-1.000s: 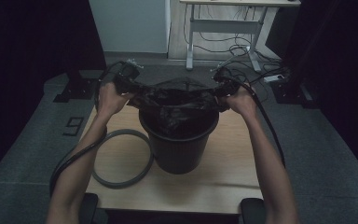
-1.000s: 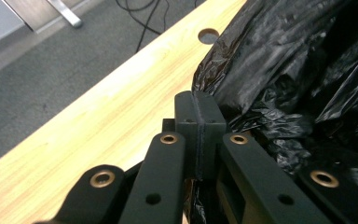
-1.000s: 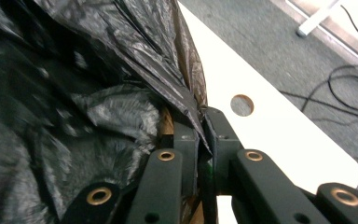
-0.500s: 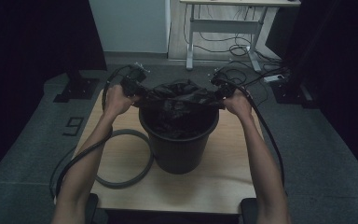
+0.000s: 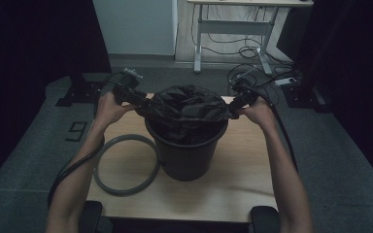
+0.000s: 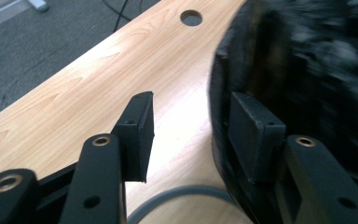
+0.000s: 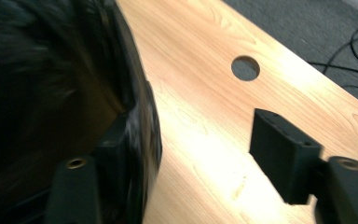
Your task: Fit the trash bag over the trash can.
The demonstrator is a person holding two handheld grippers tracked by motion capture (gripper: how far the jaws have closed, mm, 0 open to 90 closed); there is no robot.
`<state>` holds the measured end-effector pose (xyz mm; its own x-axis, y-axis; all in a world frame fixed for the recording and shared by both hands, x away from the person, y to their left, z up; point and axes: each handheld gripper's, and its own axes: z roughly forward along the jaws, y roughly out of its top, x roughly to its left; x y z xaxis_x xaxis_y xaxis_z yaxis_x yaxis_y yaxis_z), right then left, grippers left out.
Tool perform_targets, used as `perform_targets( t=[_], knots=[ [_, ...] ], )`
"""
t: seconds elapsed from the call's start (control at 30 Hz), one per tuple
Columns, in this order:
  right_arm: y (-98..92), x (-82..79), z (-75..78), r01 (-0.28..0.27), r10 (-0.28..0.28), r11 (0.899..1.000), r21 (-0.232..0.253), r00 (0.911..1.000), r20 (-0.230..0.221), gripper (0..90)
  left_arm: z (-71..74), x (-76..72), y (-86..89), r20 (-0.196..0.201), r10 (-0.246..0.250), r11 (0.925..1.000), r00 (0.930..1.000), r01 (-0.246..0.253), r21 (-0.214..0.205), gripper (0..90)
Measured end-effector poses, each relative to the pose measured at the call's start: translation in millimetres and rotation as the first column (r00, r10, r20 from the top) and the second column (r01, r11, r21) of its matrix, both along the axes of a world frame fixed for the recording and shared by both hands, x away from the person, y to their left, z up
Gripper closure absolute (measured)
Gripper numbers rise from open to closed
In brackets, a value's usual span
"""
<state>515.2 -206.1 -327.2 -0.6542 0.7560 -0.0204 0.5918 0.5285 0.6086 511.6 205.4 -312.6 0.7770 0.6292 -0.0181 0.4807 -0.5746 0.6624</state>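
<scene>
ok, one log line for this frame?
step: bin bag draped over bucket rim | left hand-held gripper: jaws just opened, off bag | right hand-held gripper: jaws just opened | ring: on table

Bench (image 5: 252, 174): light wood top, standing on grey carpet, dark surroundings.

Bucket (image 5: 187, 155): black, upright at the bench's middle.

Bin bag (image 5: 187, 104): black, crumpled, draped over the bucket's mouth and bulging above the rim.

Ring (image 5: 125, 164): grey hoop lying flat on the bench, just beside the bucket on its left.

Left gripper (image 5: 135, 97): held in the person's left hand at the bag's left edge; its jaws have just been opening.

Right gripper (image 5: 237, 104): held in the right hand at the bag's right edge; jaws likewise just opening.

Cables trail from both grippers.

Background: white desk frame (image 5: 233, 34) with loose floor cables.
</scene>
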Motion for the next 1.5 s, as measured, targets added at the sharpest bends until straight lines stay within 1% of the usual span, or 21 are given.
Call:
perform_targets(
  t=[0.13,0.2,0.27,0.33,0.43,0.53,0.67,0.73,0.77,0.87,0.97,1.0,1.1,1.17,1.2,1.27,1.3,1.37,1.4,1.47,1.5],
  knots=[
    [-8.8,-18.5,14.8,-0.035,0.034,0.998,0.050,0.9988,0.035,29.5,9.4,-17.4,5.1,0.030,-0.026,0.9997,0.9992,0.025,0.005,48.9],
    [-10.9,-28.4,20.0,-0.061,0.057,0.996,0.066,0.9969,0.053,30.4,12.7,-26.0,7.7,0.043,-0.040,0.9992,0.9983,0.040,0.007,48.5],
    [-12.6,-38.2,23.6,-0.070,0.066,0.996,0.058,0.9956,0.067,30.0,14.7,-34.2,10.4,0.051,-0.054,0.9985,0.9973,0.054,0.008,48.2],
    [-15.0,-48.0,25.8,-0.084,0.079,0.994,0.074,0.9942,0.074,30.2,15.6,-43.4,12.7,0.059,-0.074,0.9971,0.9956,0.072,0.024,47.2],
    [-18.2,-62.6,26.0,-0.118,0.112,0.990,0.077,0.9909,0.075,30.0,15.2,-56.5,17.3,0.059,-0.108,0.9941,0.9924,0.107,0.018,44.9],
    [-21.6,-76.4,26.1,-0.159,0.153,0.982,0.100,0.9859,0.069,29.7,16.1,-68.8,22.1,0.052,-0.157,0.9876,0.9863,0.157,-0.002,41.1],
    [-25.8,-94.7,32.3,-0.210,0.201,0.971,0.115,0.9757,0.087,29.7,24.2,-83.5,28.4,0.061,-0.192,0.9812,0.9794,0.193,-0.002,38.1],
    [-27.0,-103.6,36.9,-0.232,0.221,0.964,0.128,0.9706,0.095,29.5,29.1,-89.2,31.7,0.063,-0.213,0.9766,0.9750,0.214,-0.017,35.1],
    [-27.1,-107.5,39.0,-0.243,0.231,0.960,0.138,0.9680,0.097,29.3,31.4,-91.7,32.8,0.063,-0.225,0.9735,0.9723,0.227,-0.028,33.5],
    [-23.9,-116.3,44.2,-0.291,0.277,0.945,0.152,0.9550,0.106,27.6,36.2,-96.5,32.2,0.064,-0.267,0.9609,0.9617,0.270,-0.060,28.2],
    [-16.4,-118.7,45.4,-0.332,0.317,0.931,0.152,0.9417,0.111,27.0,37.3,-96.3,24.8,0.068,-0.301,0.9493,0.9512,0.306,-0.073,24.8],
    [-13.8,-117.9,44.8,-0.342,0.328,0.928,0.149,0.9385,0.106,27.7,36.9,-95.2,21.6,0.067,-0.312,0.9463,0.9476,0.317,-0.066,24.4],
    [-8.3,-112.7,41.2,-0.350,0.344,0.927,0.134,0.9366,0.069,37.0,33.1,-90.4,12.9,0.058,-0.324,0.9445,0.9444,0.326,-0.039,24.7],
    [-6.7,-109.9,37.9,-0.359,0.356,0.922,0.143,0.9334,0.047,43.6,29.6,-88.6,9.9,0.052,-0.333,0.9421,0.9414,0.335,-0.022,28.4],
    [-7.9,-109.5,37.7,-0.363,0.361,0.916,0.171,0.9315,0.042,51.5,27.7,-88.4,9.3,0.050,-0.338,0.9408,0.9400,0.339,-0.015,31.9],
    [-9.9,-111.6,37.4,-0.366,0.363,0.910,0.193,0.9303,0.054,64.9,26.1,-88.1,11.4,0.040,-0.358,0.9319,0.9330,0.359,-0.050,40.1],
    [-10.6,-112.7,36.8,-0.371,0.368,0.909,0.191,0.9284,0.050,67.9,26.0,-88.4,12.6,0.040,-0.361,0.9303,0.9319,0.362,-0.057,46.2],
    [-12.4,-113.9,35.4,-0.368,0.368,0.910,0.192,0.9290,0.040,77.3,25.4,-89.2,13.8,0.030,-0.368,0.9267,0.9295,0.369,-0.071,54.5],
    [-12.9,-114.5,34.8,-0.371,0.371,0.909,0.191,0.9279,0.038,81.1,25.4,-89.9,14.4,0.033,-0.368,0.9266,0.9293,0.369,-0.071,58.6],
    [-12.7,-116.7,33.9,-0.372,0.368,0.911,0.181,0.9282,0.055,87.2,25.5,-91.8,15.0,0.029,-0.358,0.9301,0.9331,0.360,-0.075,70.8],
    [-12.5,-117.9,33.3,-0.377,0.372,0.908,0.180,0.9260,0.063,87.7,25.3,-92.8,15.1,0.028,-0.352,0.9321,0.9355,0.353,-0.080,75.6]
  ],
)
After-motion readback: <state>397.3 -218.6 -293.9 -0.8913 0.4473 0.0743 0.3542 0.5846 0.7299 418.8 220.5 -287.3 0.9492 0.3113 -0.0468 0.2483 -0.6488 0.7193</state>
